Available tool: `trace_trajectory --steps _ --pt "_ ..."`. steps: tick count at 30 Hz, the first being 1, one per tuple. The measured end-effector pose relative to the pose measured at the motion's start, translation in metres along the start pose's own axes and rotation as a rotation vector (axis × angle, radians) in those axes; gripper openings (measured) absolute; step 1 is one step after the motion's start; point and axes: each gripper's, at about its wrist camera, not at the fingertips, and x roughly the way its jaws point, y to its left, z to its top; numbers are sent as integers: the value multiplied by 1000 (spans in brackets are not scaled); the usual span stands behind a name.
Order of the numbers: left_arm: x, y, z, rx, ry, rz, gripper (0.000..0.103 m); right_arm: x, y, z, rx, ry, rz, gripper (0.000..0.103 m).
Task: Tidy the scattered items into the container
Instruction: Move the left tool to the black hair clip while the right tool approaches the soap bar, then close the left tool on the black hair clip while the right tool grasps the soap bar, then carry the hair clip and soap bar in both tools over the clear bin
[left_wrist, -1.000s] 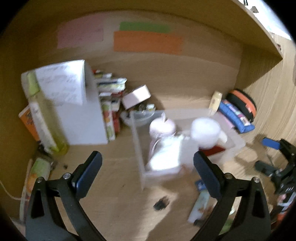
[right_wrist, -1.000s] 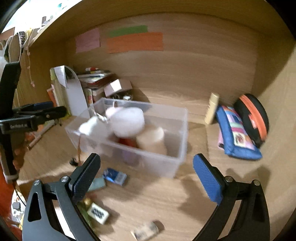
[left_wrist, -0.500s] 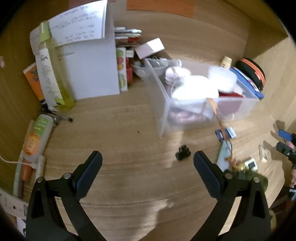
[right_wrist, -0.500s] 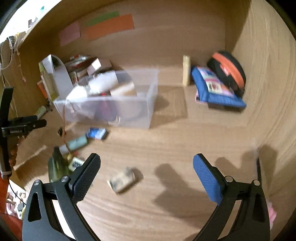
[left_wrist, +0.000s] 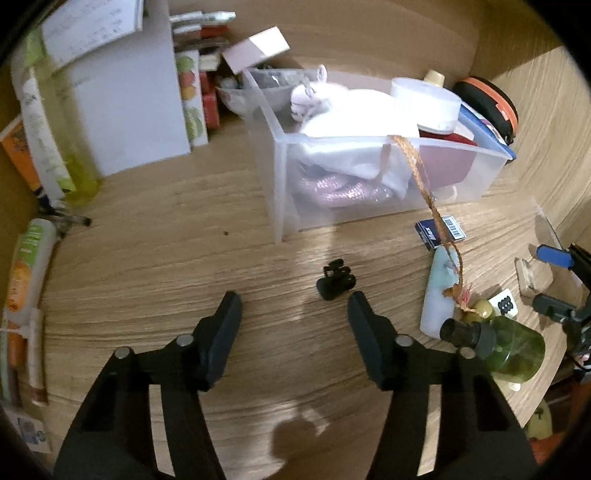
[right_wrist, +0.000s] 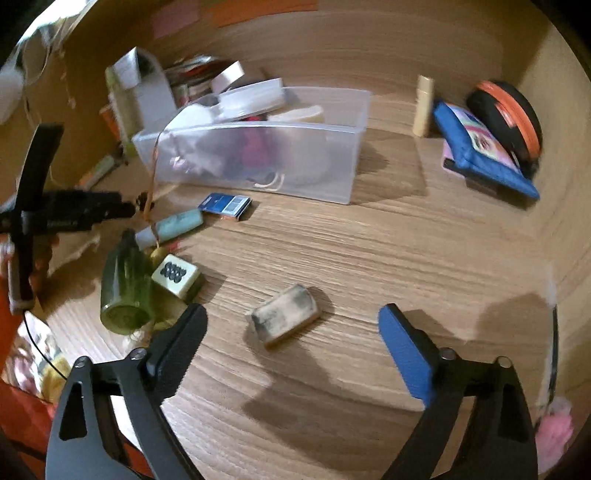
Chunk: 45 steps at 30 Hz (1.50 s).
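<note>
A clear plastic bin (left_wrist: 461, 155) (right_wrist: 347, 147) holds white, pink and red items. Loose on the wooden desk lie a small black clip (left_wrist: 335, 282), a blue card box (left_wrist: 439, 230) (right_wrist: 225, 205), a pale green tube (left_wrist: 439, 291) (right_wrist: 173, 226), a green glass bottle (left_wrist: 513, 350) (right_wrist: 125, 284), a mahjong tile (right_wrist: 175, 275) and a worn eraser (right_wrist: 284, 315). My left gripper (left_wrist: 293, 308) is open, just short of the black clip. My right gripper (right_wrist: 291, 326) is open, with the eraser between its fingers' line.
A braided orange cord (left_wrist: 424, 184) hangs from the bin to the bottle. White file box and books (left_wrist: 129, 103) stand at back left, tubes (left_wrist: 29, 266) along the left edge. Blue pouch (right_wrist: 480, 155) and orange-black case (right_wrist: 509, 118) lie at back right.
Both grippers have dropped lower and closer to the desk. The left jaws have narrowed and now point at the black clip; the right now frames the eraser.
</note>
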Motion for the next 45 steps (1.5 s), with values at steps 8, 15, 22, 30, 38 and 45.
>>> trace_trajectory --steps 8,15,22,30,38,45 --pt "9 -11 11 48 8 0 47 10 1 2 -24 34 34 77" --pt "10 -13 12 69 -20 12 29 10 -1 2 -26 29 23 68" --pt "10 -8 14 36 -26 4 20 10 1 4 -28 22 30 42" --pt "-3 -4 16 9 -81 -1 19 2 2 8 -24 3 23 42" --pt "-26 -1 24 -9 -156 -14 19 -15 -8 32 -3 -73 -1 42" --pt "-44 4 35 -31 -216 -28 19 -26 -19 59 10 -152 -15 42"
